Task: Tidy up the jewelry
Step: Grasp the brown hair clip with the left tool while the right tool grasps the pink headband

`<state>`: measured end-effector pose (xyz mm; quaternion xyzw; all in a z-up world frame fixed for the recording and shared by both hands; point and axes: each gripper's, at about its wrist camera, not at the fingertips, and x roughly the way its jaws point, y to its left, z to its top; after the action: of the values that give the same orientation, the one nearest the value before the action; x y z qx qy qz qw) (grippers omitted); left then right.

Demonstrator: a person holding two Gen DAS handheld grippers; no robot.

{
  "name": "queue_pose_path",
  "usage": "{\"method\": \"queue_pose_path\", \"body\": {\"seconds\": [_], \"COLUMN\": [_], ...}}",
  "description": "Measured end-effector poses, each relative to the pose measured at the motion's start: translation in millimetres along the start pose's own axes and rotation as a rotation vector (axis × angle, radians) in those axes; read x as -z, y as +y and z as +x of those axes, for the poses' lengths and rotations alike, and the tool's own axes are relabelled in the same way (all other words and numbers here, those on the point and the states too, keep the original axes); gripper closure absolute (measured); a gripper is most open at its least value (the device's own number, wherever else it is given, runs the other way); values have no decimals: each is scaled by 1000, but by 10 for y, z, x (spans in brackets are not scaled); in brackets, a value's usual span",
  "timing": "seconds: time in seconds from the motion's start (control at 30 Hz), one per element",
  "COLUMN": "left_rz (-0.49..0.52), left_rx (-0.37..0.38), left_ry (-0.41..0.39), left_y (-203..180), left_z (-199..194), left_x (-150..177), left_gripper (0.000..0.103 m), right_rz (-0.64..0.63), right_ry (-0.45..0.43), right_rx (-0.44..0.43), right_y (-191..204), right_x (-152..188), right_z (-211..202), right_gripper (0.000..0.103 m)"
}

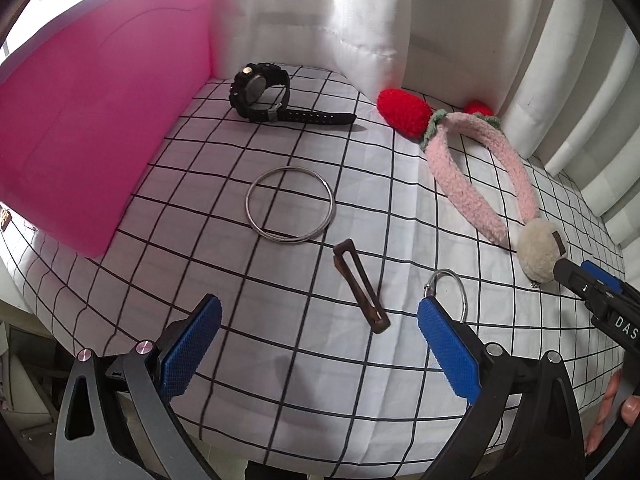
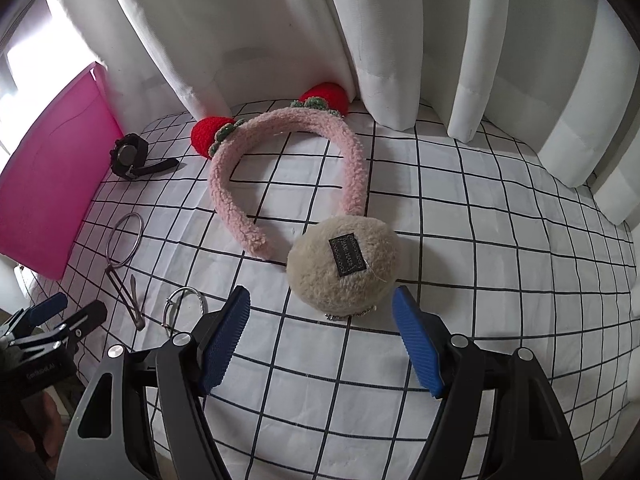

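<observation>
- Left hand-held gripper (image 1: 318, 332): released, jaws spread wide, nothing between the blue pads. It points down over the near part of the table (image 1: 224, 216), which is covered by a white cloth with a black grid.
- Right hand-held gripper (image 2: 322, 330): released, jaws wide apart and empty. The beige plush pompom (image 2: 342, 266) lies just ahead of the fingertips, between their lines of travel but not touched by either pad.
- Items nearest the left gripper: a brown rectangular hair clip (image 1: 360, 286) between the jaws' lines and slightly ahead; a small metal ring (image 1: 448, 292) just beside the right pad.
- Items farther out: a large thin metal bangle (image 1: 290, 205) near the table centre; a black wristwatch (image 1: 266, 94) at the far side, next to the pink box (image 1: 92, 120); a pink fuzzy headband (image 2: 280, 168) with red strawberry ornaments, lying by the white curtain (image 2: 400, 40), one end touching the pompom.
- Task status, judged: nothing appears sorted. All the visible pieces lie loose and spread on the cloth; none is visibly inside or on the pink box, whose interior cannot be seen.
- Remaining work, judged: every piece is still to be picked up and placed. The pompom and the hair clip look like the likely first picks, given where each gripper is aimed.
</observation>
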<state>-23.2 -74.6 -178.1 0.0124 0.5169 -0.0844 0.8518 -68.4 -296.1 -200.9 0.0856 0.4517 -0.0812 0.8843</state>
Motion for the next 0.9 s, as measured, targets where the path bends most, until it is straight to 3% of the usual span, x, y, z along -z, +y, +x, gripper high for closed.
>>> {"method": "queue_pose_path", "body": {"seconds": [0.5,0.9], "left_rz": [-130,-252], "left_rx": [-62,-130], "left_ry": [0,4], "left_y": [-172,-82], "left_z": [278,435], "left_x": [48,32], "left_gripper": [6,7], "right_rz": [-42,-65], "right_ry": [-15,5], "right_rx": [-15,-18], "right_y": [-180,-275], "right_x": [-410,-690], "right_z": [334,634], "right_gripper": [33,33]}}
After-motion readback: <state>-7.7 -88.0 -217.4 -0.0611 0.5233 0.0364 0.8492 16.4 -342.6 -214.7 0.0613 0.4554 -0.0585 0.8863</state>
